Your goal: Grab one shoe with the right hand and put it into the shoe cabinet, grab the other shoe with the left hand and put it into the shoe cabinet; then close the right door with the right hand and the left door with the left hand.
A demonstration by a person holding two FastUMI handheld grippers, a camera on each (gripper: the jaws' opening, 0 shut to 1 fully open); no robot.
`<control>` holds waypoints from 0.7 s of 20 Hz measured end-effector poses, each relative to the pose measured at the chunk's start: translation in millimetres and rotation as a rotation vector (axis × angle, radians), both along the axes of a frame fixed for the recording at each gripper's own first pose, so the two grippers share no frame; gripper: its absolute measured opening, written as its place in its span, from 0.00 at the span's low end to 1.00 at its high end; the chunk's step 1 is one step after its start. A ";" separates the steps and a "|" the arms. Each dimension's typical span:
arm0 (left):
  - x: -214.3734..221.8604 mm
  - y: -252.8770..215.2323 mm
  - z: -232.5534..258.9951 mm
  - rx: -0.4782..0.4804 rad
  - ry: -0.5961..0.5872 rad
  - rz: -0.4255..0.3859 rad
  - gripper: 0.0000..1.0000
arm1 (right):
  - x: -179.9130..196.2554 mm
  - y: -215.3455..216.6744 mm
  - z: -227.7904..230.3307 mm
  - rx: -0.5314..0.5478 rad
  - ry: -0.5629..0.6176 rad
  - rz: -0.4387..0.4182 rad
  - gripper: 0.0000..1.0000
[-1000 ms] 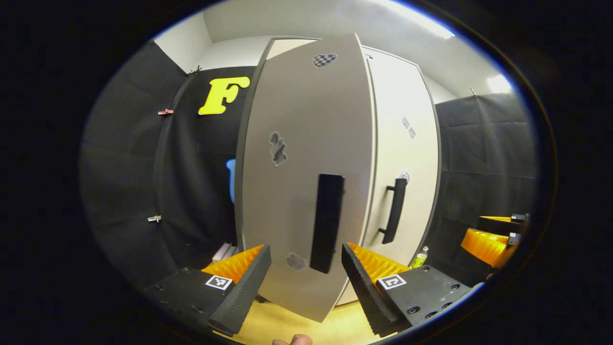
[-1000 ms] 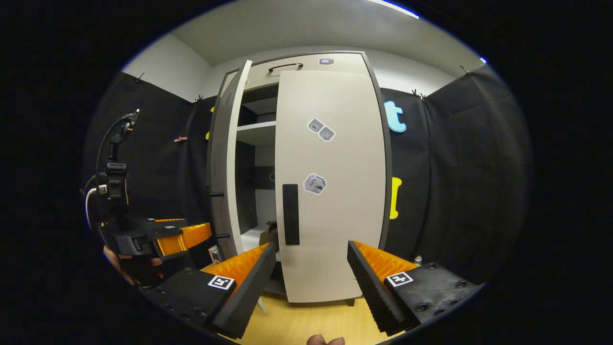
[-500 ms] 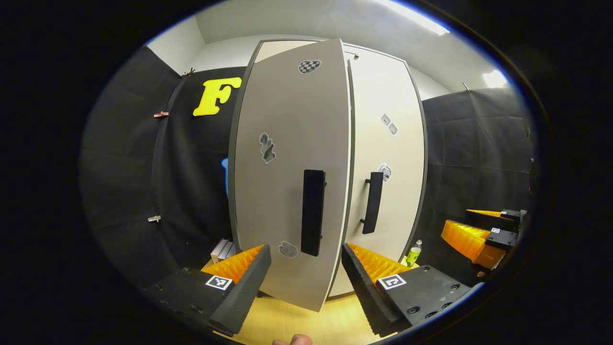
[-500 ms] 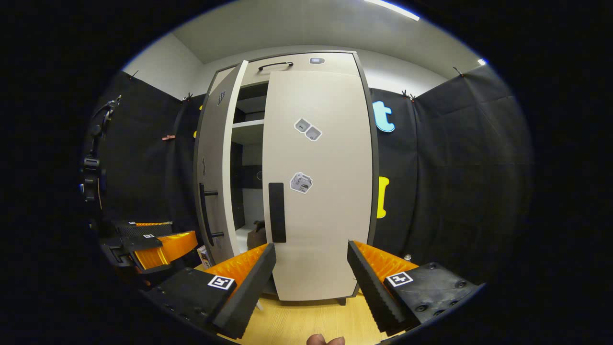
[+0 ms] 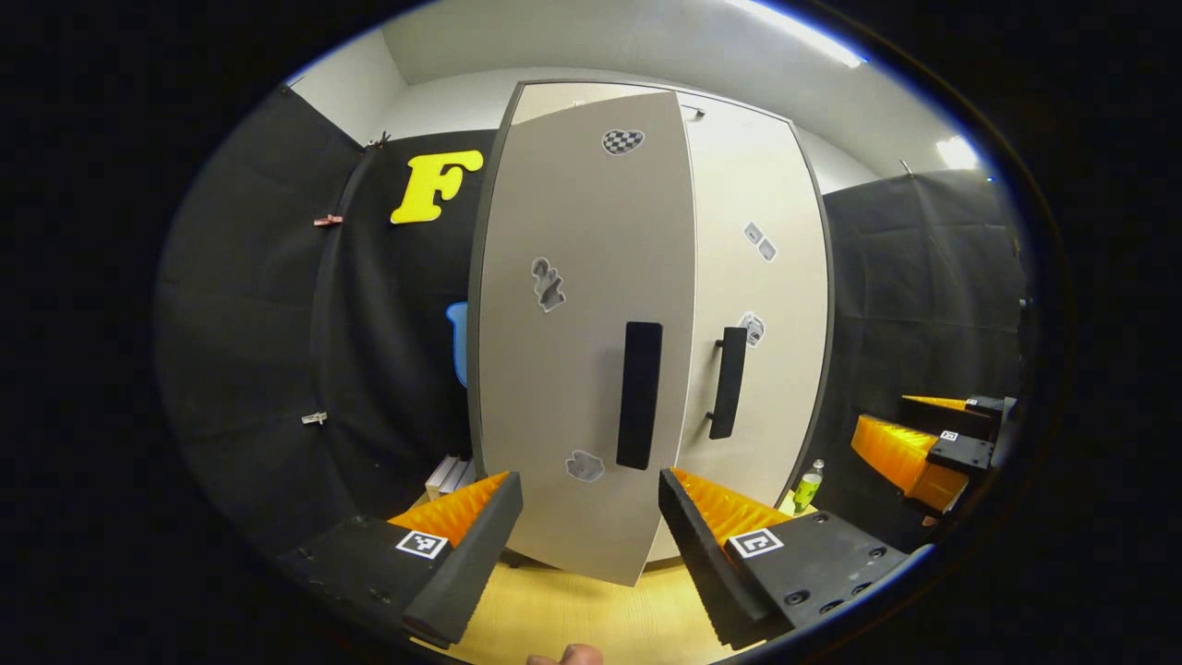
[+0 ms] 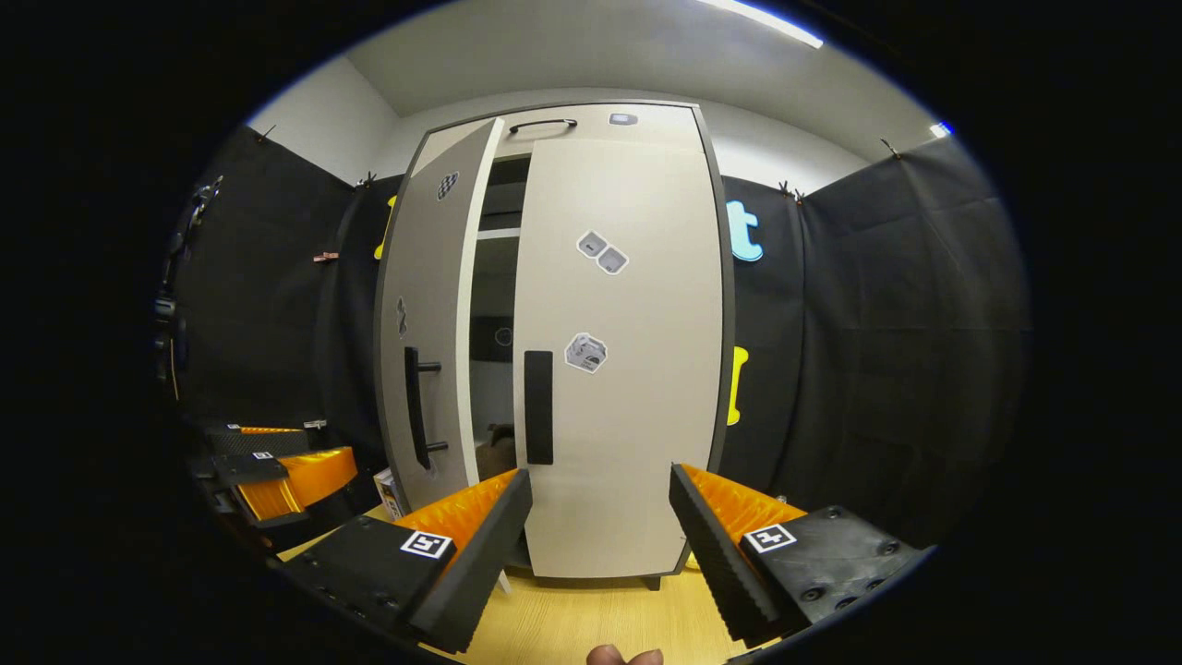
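The tall pale-grey shoe cabinet [image 6: 621, 120] stands upright on a light wood floor [image 6: 591, 614], its flat right door [image 6: 623, 369] shut, its left door [image 6: 427, 323] ajar. Each door carries a vertical black bar handle [image 5: 639, 395] and small stickers too small to read. The left gripper [image 5: 591, 517] and right gripper [image 6: 600, 517], with ribbed orange-and-black fingers, gape empty before it.
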State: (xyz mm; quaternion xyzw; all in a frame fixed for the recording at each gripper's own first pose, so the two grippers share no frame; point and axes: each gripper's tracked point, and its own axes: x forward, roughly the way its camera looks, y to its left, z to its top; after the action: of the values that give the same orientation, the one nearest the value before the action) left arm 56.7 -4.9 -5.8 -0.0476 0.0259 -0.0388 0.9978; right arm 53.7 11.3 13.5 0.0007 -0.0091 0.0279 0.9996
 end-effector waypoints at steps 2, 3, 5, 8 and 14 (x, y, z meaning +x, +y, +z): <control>-1.6 4.0 2.9 0.004 -0.007 0.012 0.95 | 0.3 2.3 0.6 0.000 0.000 0.001 0.98; -3.1 3.6 3.0 0.006 -0.009 0.016 0.95 | -1.0 3.0 1.0 0.002 -0.002 0.002 0.98; -4.5 3.1 5.0 0.014 -0.013 0.017 0.95 | -1.4 4.7 0.5 0.003 -0.001 0.003 0.98; -7.8 1.4 9.8 0.025 -0.028 0.018 0.95 | -2.5 5.7 -3.3 -0.003 0.009 0.001 0.98; -9.4 -5.0 16.1 0.058 -0.055 0.011 0.95 | -2.3 4.2 -10.2 -0.009 0.046 -0.008 0.98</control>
State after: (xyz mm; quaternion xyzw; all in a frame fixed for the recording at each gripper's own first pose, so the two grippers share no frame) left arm 47.3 -9.9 10.3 -0.0179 -0.0008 -0.0337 0.9993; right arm 51.4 15.5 3.3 -0.0033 0.0141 0.0240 0.9996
